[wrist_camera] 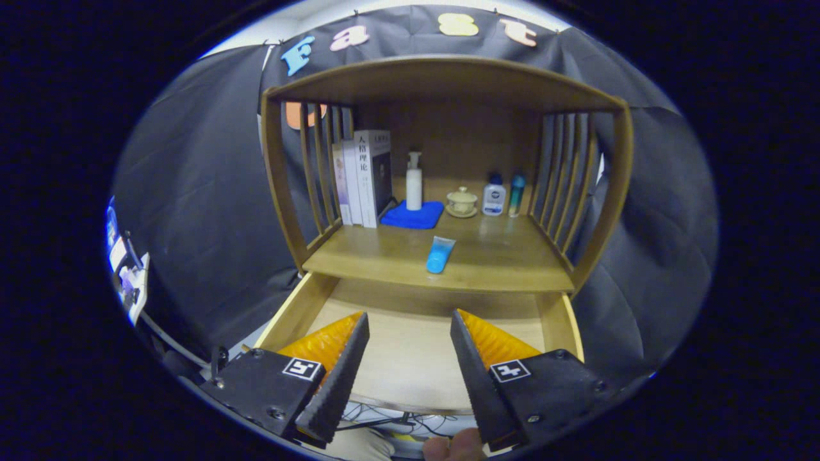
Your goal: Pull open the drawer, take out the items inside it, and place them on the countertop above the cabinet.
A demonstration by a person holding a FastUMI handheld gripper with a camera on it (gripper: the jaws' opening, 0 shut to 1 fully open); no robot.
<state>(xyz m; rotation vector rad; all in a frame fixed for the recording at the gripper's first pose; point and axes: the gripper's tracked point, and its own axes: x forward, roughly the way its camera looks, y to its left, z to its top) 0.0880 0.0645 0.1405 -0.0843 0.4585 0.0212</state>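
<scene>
gripper (pixel 410 358) spread wide, holding nothing, poised over the pulled-out drawer (pixel 416 346); blue tube (pixel 440 254) lying on the counter (pixel 384 253) beyond the fingers, near its front edge, well apart from them

I see a smooth, matt wooden drawer (pixel 410 358) and countertop (pixel 384 256), a glossy plastic tube (pixel 440 253), and a soft blue cloth (pixel 413 216).
</scene>
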